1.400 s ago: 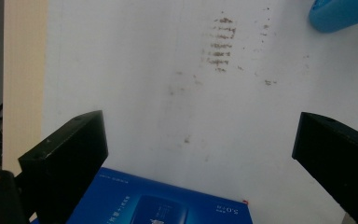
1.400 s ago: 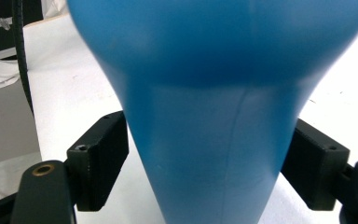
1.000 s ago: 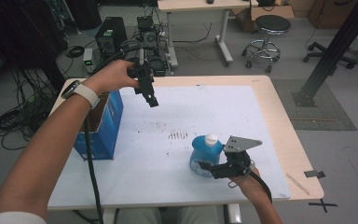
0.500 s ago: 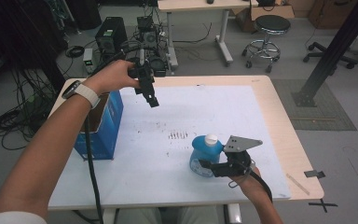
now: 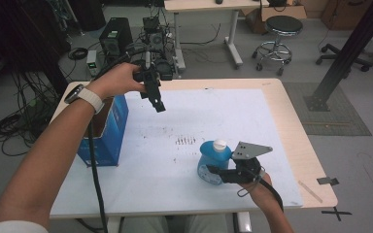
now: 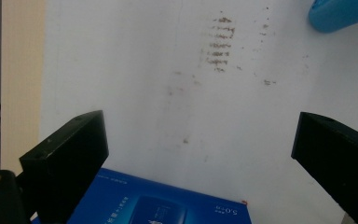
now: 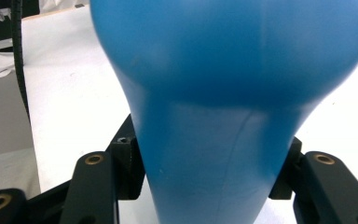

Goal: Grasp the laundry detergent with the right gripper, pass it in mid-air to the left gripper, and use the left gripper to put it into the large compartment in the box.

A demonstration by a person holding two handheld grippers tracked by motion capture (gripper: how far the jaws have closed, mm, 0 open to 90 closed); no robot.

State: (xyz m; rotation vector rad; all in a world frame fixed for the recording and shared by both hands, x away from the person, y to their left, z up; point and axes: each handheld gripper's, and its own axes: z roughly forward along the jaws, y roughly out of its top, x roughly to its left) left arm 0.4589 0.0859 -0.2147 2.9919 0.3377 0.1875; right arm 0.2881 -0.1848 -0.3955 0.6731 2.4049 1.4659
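Left to right. Your left gripper (image 5: 156, 99) hangs in the air over the desk's (image 5: 252, 111) far-left part, above and just beside the blue box (image 5: 108, 133), forearm stretched forward from the bottom-left, cable trailing down past the box. Its fingers (image 6: 67, 154) stand wide apart with nothing between them; in the left gripper view you look down on the white desk top, the box's top edge at the bottom, brown smudges (image 6: 221, 44) ahead. That hand looks parked, no job yet.

What's new is on the right: your right gripper's (image 5: 222, 173) jaws have just been closing, and the bottle (image 5: 212, 158) sits between them. In the right gripper view the fingers (image 7: 128, 163) now press both sides of the blue bottle's narrow waist, so it's a pinch, not a hover. Compared with the earlier high views the hand sits in the same spot; only the jaws differ.

The bottle stands upright on the desk near the front-right, white cap (image 5: 219, 144) up, well apart from the box. Your right hand comes in low from the bottom edge, gripper level, pointing left into the bottle.

Judgement: grasp looks made; next is likely a lift. The grip is low on a round, slick body, so watch for tilt.
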